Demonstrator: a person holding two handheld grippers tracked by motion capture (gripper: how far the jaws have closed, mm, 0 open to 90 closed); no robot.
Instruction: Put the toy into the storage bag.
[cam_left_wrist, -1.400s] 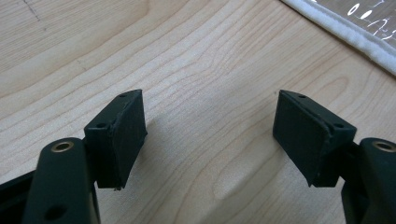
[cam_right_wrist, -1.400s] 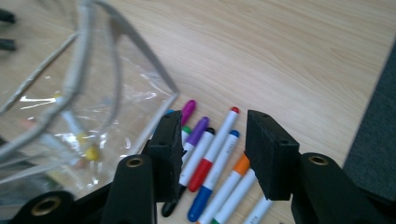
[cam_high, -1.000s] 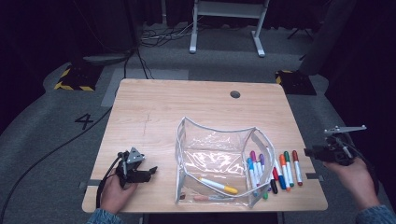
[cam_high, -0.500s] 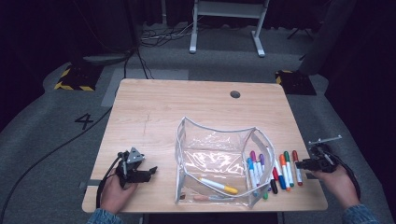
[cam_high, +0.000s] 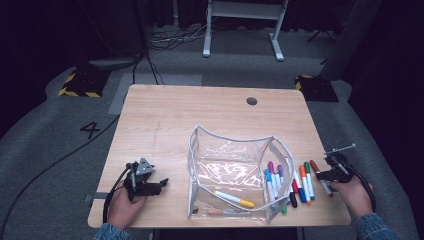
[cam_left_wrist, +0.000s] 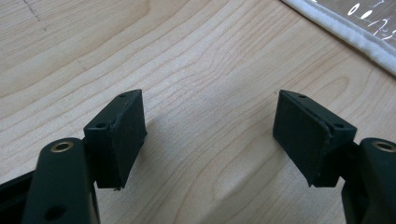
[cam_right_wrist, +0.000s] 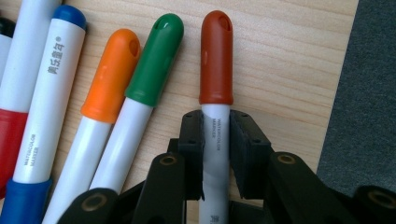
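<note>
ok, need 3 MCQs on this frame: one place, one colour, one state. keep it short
1. Where does the clear pouch lie on the table?
A. far left corner
B. near edge, between the two grippers
C. beside the round hole at the far edge

2. What colour is the cap of the marker between the right gripper fingers?
A. green
B. blue
C. brownish red

3. How do the left gripper fingers stand?
A. wide apart over bare wood
B. shut on a marker
C. clamped on the pouch edge

Key:
1 B, the high view shows it at the near edge with a gripper on each side.
2 C, the right gripper view shows the cap.
3 A, the left gripper view shows nothing between them.
</note>
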